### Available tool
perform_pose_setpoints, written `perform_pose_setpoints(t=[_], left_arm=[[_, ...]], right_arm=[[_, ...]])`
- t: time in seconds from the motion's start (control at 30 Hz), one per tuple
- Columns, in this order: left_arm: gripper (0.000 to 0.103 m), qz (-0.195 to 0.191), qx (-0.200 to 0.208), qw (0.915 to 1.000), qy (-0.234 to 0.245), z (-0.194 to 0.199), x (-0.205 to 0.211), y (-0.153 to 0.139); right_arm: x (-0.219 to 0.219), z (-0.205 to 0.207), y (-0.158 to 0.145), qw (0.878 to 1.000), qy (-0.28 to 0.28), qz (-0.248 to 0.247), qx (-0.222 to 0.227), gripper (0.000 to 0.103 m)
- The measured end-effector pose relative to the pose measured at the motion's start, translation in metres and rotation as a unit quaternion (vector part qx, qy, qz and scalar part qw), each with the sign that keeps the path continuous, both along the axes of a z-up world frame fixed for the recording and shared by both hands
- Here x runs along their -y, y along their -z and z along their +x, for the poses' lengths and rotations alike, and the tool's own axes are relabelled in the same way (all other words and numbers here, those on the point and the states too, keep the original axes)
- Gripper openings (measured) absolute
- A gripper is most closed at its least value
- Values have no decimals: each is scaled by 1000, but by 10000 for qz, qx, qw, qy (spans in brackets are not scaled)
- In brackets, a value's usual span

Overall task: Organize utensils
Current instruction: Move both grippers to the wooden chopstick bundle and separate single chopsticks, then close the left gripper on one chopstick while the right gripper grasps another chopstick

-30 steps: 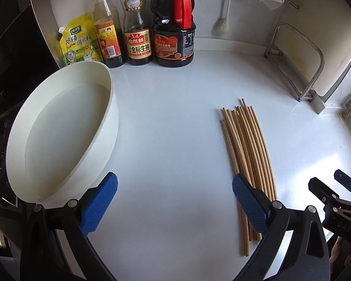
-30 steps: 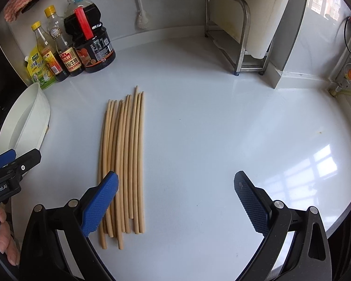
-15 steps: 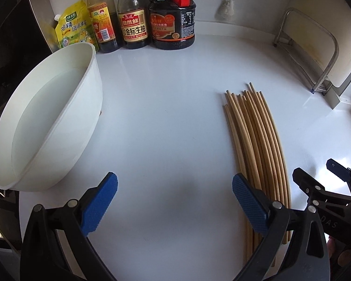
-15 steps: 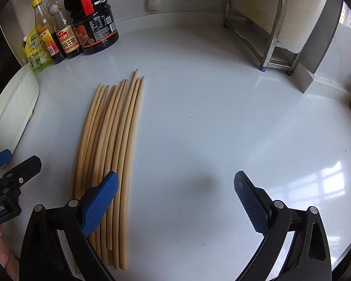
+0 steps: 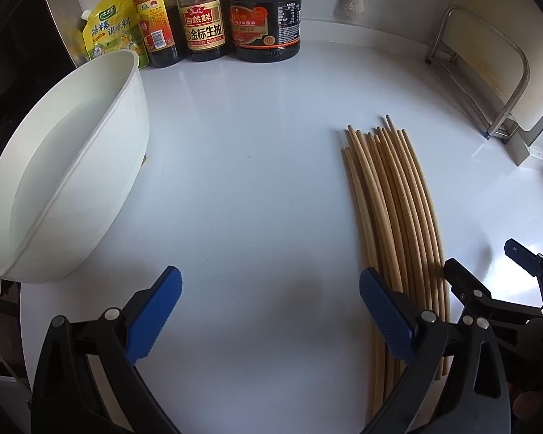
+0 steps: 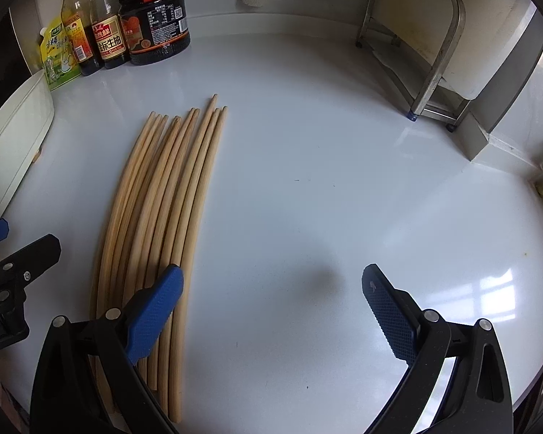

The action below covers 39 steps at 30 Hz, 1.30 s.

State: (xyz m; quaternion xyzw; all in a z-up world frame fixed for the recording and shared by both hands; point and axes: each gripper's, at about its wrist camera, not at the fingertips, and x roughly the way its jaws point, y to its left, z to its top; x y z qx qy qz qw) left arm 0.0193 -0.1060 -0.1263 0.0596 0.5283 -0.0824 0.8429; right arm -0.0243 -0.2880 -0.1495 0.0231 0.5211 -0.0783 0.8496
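Observation:
Several wooden chopsticks (image 5: pixel 391 202) lie side by side on the white counter, tips pointing to the back wall; they also show in the right wrist view (image 6: pixel 163 195). My left gripper (image 5: pixel 269 296) is open and empty, its right finger over the chopsticks' near ends. My right gripper (image 6: pixel 271 296) is open and empty, its left finger over the right side of the bundle. The right gripper also shows in the left wrist view (image 5: pixel 496 275). A white basin (image 5: pixel 68 173) sits at the left.
Sauce bottles (image 5: pixel 264 18) and a yellow seasoning pouch (image 5: pixel 112 29) stand at the back left. A metal rack (image 6: pixel 427 54) holding a white board stands at the back right. A brush (image 5: pixel 351 3) hangs on the wall.
Both grippers have moved forward and lower toward the counter; the chopsticks and bottles look closer. The right gripper has come nearer the chopsticks. Nothing was taken hold of.

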Motion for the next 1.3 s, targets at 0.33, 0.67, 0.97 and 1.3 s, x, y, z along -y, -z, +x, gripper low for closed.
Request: perform_pose_setpoints(t=[0.33, 0.67, 0.97, 1.3], left_arm=[[97, 22, -64, 10000, 24, 3, 6, 5], [97, 6, -127, 9998, 140, 4, 15, 8], [97, 40, -124, 9996, 259, 1, 25, 12], [98, 173, -249, 9994, 169, -1, 17, 24]], right_arm=[[-4, 3, 4, 9997, -116, -168, -133, 95], [12, -3, 5, 9998, 94, -176, -38, 95], [13, -5, 5, 9998, 120, -147, 21, 95], [13, -4, 4, 9999, 92, -131, 54, 94]])
